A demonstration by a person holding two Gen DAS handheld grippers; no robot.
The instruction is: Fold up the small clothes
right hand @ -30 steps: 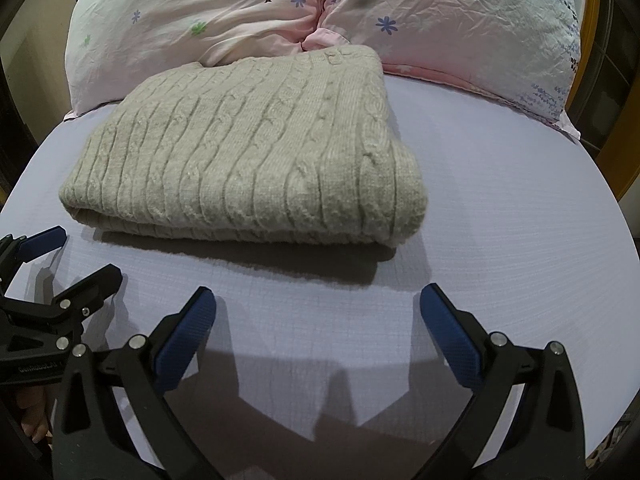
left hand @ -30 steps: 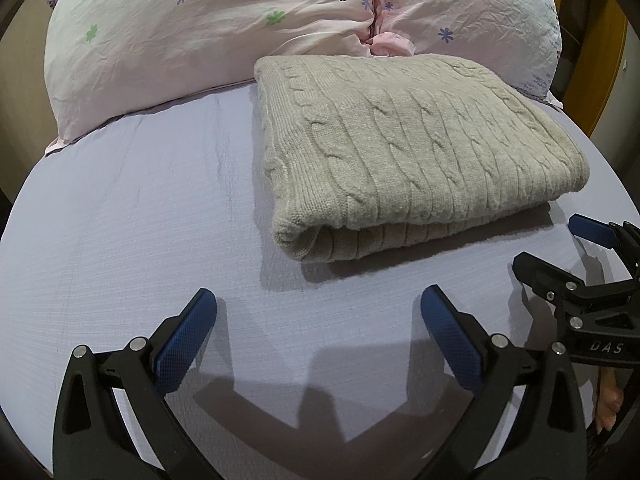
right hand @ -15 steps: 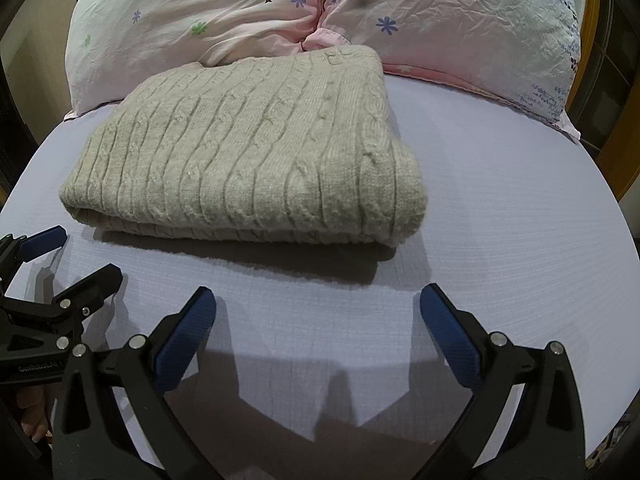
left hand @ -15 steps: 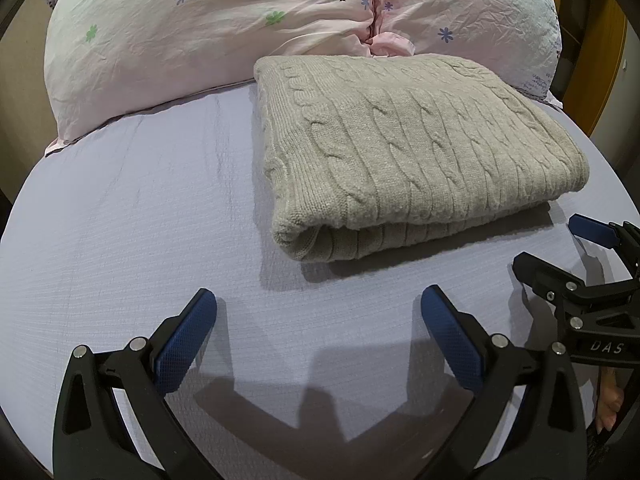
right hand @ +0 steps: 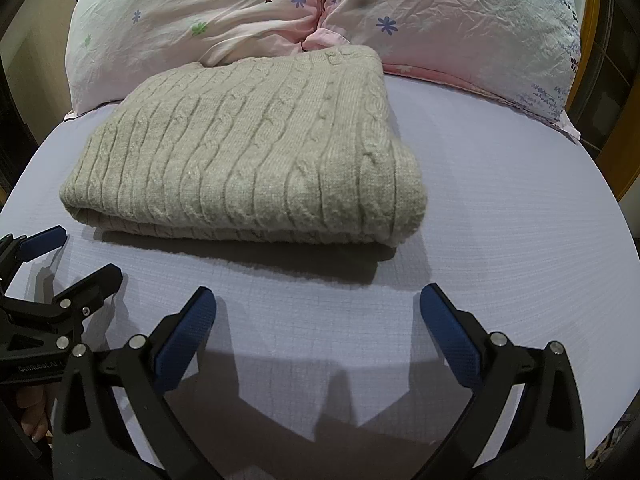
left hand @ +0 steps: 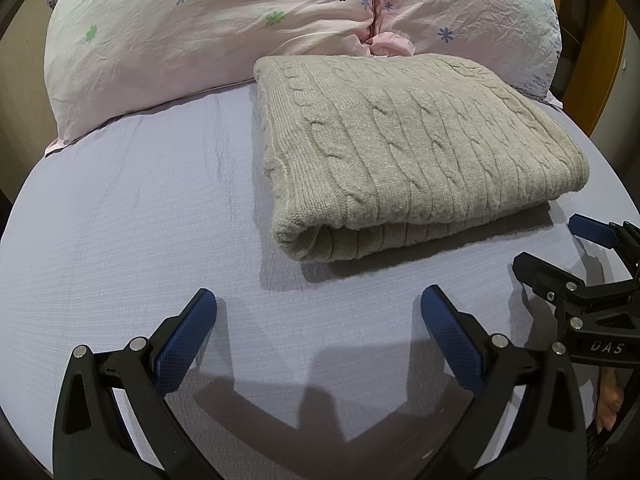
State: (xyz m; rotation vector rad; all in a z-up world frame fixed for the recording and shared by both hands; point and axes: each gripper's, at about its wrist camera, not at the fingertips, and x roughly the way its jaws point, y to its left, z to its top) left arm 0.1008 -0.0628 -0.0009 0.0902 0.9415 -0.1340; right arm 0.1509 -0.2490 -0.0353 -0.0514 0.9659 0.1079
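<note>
A beige cable-knit sweater (left hand: 408,152) lies folded in a thick rectangle on the lilac bed sheet (left hand: 132,216); it also shows in the right wrist view (right hand: 256,156). My left gripper (left hand: 318,320) is open and empty, just in front of the sweater's near left corner. My right gripper (right hand: 318,320) is open and empty, in front of the sweater's near right edge. Each gripper shows at the side of the other's view: the right one (left hand: 560,248) and the left one (right hand: 76,256). Neither touches the sweater.
Two pink flowered pillows (left hand: 224,28) (right hand: 452,24) lie behind the sweater against the headboard. A wooden bed frame (left hand: 596,60) rises at the right. The bed sheet (right hand: 512,216) runs bare to both sides of the sweater.
</note>
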